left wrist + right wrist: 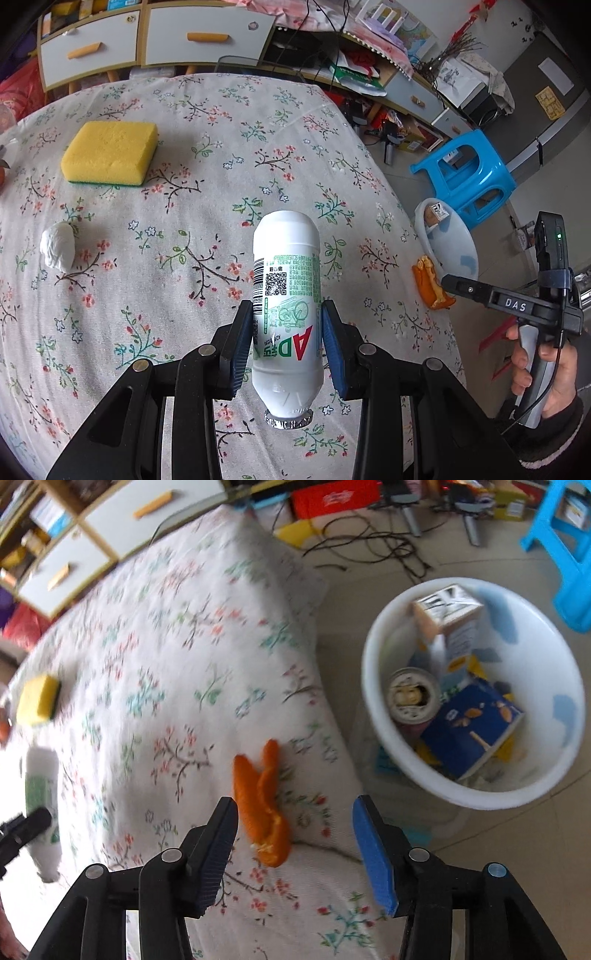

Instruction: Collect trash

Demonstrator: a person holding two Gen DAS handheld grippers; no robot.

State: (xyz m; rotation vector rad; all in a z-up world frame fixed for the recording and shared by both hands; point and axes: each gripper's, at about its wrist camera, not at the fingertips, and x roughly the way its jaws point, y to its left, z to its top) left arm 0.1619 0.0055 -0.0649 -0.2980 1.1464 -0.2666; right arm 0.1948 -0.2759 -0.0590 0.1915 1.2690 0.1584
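My left gripper [286, 325] is shut on a white AD milk bottle [286, 295], held over the floral tablecloth with its foil cap toward me. A crumpled white tissue [58, 246] lies at the table's left. An orange peel [260, 805] lies near the table's right edge, just ahead of my right gripper [293, 812], which is open and empty above it. The peel also shows in the left wrist view [430, 284]. A white bin [476, 786] with cartons and a can stands on the floor to the right of the table.
A yellow sponge [110, 151] lies at the table's far left. A blue plastic stool [469, 173] stands on the floor beyond the bin [448, 240]. White drawers [147, 40] line the back wall. Cables and clutter cover the floor behind the table.
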